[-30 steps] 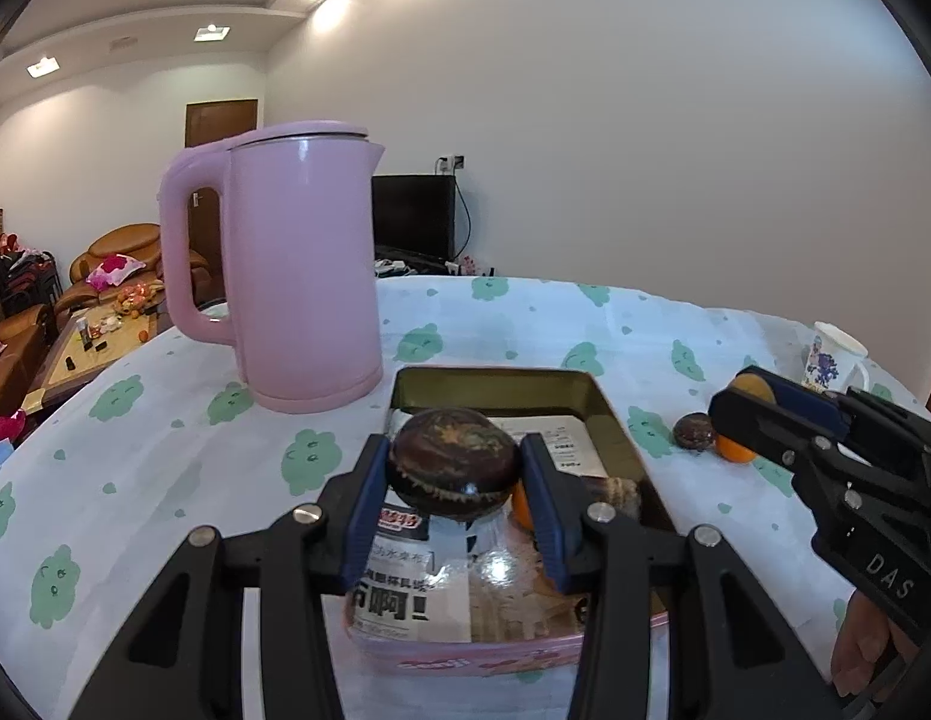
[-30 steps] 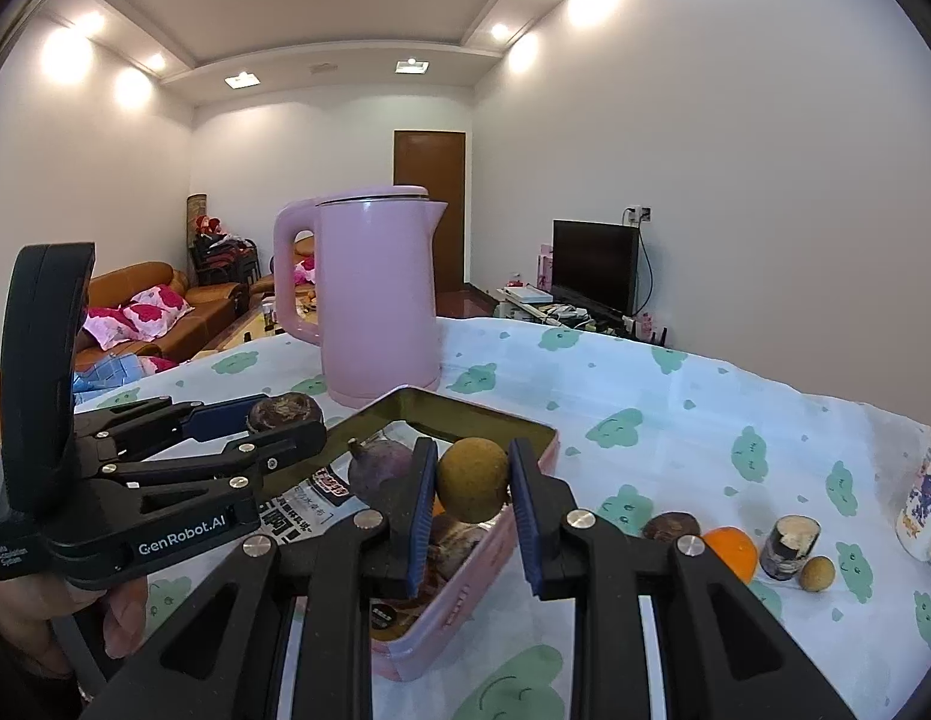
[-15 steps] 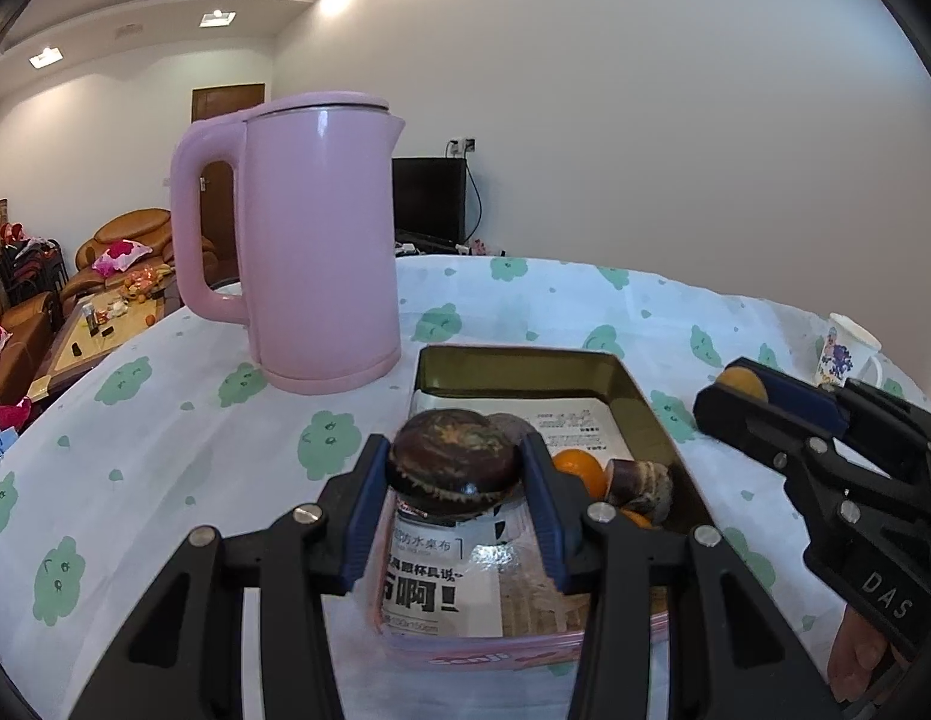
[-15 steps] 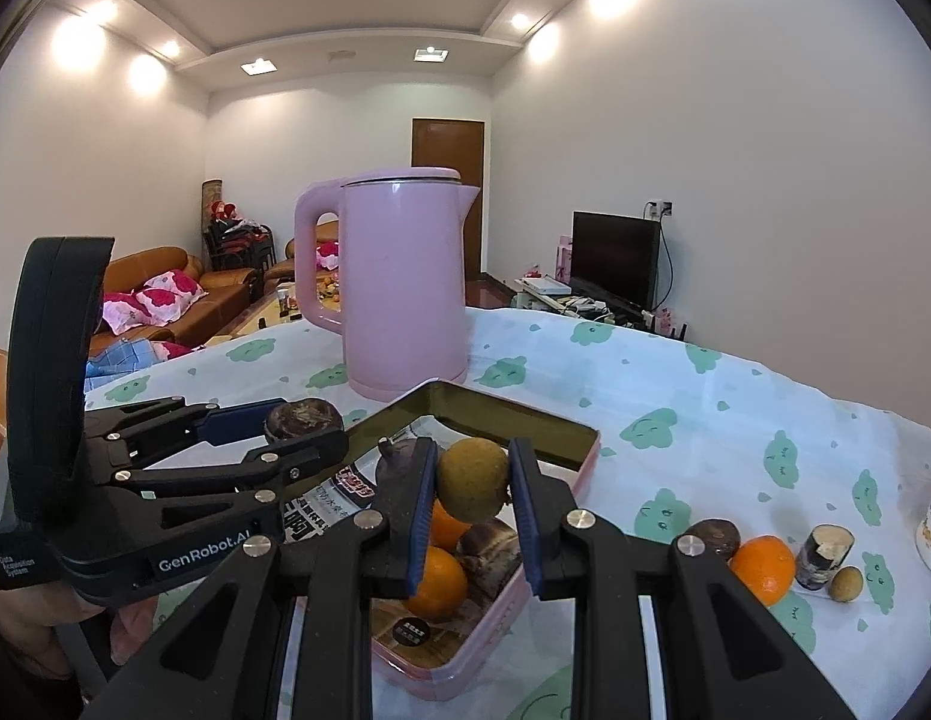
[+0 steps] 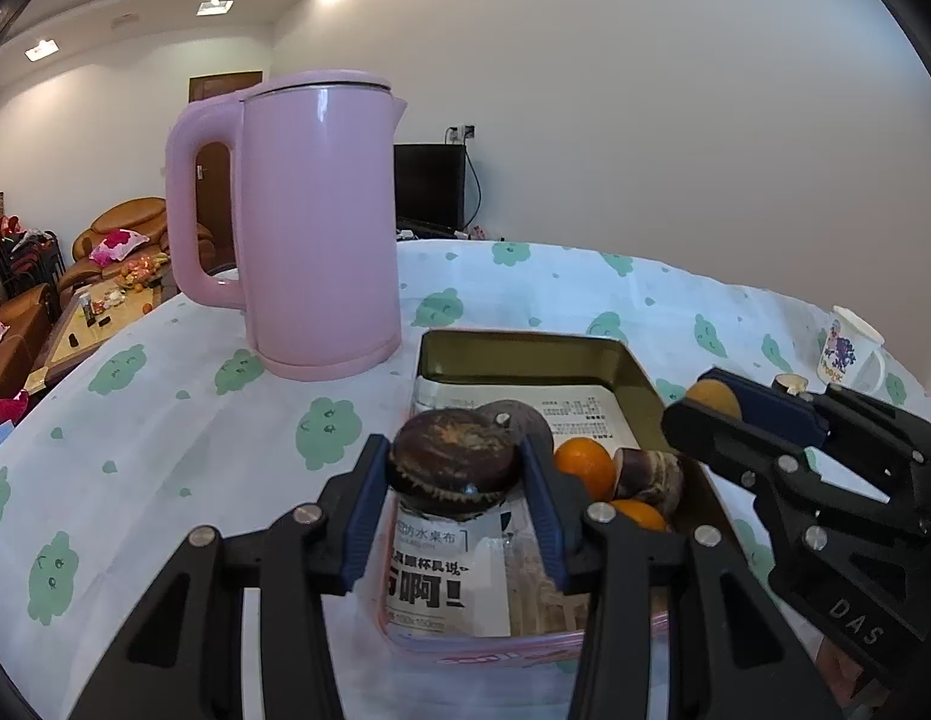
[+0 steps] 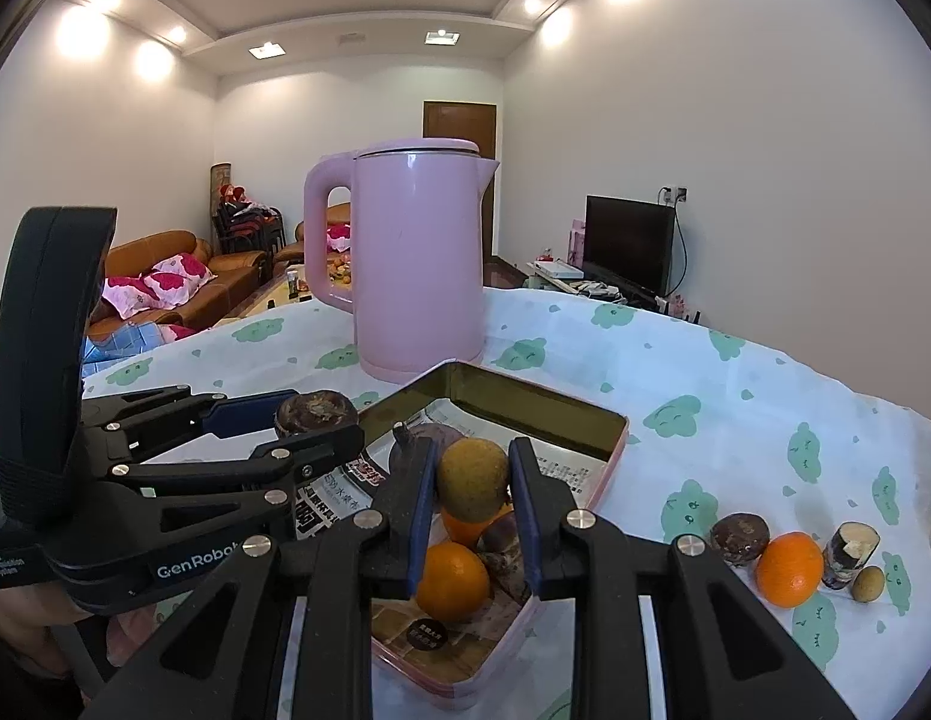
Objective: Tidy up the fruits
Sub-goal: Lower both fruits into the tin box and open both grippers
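My left gripper (image 5: 453,489) is shut on a dark brown round fruit (image 5: 453,462), held just above the near end of the pink tin tray (image 5: 525,354). In the right wrist view my right gripper (image 6: 472,495) is shut on a small tan-green fruit (image 6: 472,480) over the same tray (image 6: 612,450). Inside the tray lie two oranges (image 6: 452,581), a dark purple fruit (image 5: 522,417) and a brown cane piece (image 5: 648,474) on printed paper. The left gripper (image 6: 321,426) with its fruit shows at the left of the right wrist view; the right gripper (image 5: 714,405) shows at the right of the left wrist view.
A tall pink kettle (image 5: 303,222) stands on the tablecloth just behind the tray. Right of the tray lie a brown fruit (image 6: 739,538), an orange (image 6: 789,569), a cane piece (image 6: 849,546) and a small tan fruit (image 6: 868,584). A patterned mug (image 5: 846,348) stands at the far right.
Both grippers have moved forward over the tray with their fruits still held. The fruits lying inside the tray have come into view under the fingers.
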The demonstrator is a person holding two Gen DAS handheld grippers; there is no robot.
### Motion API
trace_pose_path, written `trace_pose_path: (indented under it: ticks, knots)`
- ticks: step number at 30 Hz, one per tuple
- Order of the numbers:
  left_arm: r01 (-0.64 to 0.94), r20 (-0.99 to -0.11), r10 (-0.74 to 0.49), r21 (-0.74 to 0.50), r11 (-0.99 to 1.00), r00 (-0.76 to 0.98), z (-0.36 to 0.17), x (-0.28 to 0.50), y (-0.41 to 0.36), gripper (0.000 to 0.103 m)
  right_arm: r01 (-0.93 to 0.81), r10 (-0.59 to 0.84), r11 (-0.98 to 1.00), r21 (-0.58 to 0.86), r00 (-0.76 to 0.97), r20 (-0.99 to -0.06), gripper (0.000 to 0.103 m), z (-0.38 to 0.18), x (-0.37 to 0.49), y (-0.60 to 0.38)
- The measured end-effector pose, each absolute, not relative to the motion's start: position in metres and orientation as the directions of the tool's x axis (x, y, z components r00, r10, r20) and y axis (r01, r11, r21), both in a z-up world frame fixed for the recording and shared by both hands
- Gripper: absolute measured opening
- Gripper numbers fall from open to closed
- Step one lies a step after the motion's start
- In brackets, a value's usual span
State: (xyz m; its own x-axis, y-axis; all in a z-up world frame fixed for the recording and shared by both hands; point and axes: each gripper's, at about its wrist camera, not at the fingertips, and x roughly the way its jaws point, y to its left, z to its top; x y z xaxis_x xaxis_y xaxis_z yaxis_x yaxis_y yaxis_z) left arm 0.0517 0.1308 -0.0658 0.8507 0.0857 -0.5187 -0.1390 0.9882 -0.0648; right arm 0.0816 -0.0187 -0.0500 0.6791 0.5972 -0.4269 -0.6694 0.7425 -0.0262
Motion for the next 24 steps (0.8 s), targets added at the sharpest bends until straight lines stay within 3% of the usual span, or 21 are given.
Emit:
trace_pose_path:
  ticks: [24]
  knots:
    - [-0.127,-0.577,0.048,-0.096,0.987,0.815,-0.073,0.061,0.135,0.046,-0.696,0.597,0.718,-0.002,0.618,-0.512,0.026,-0.062,0.095,-0.006]
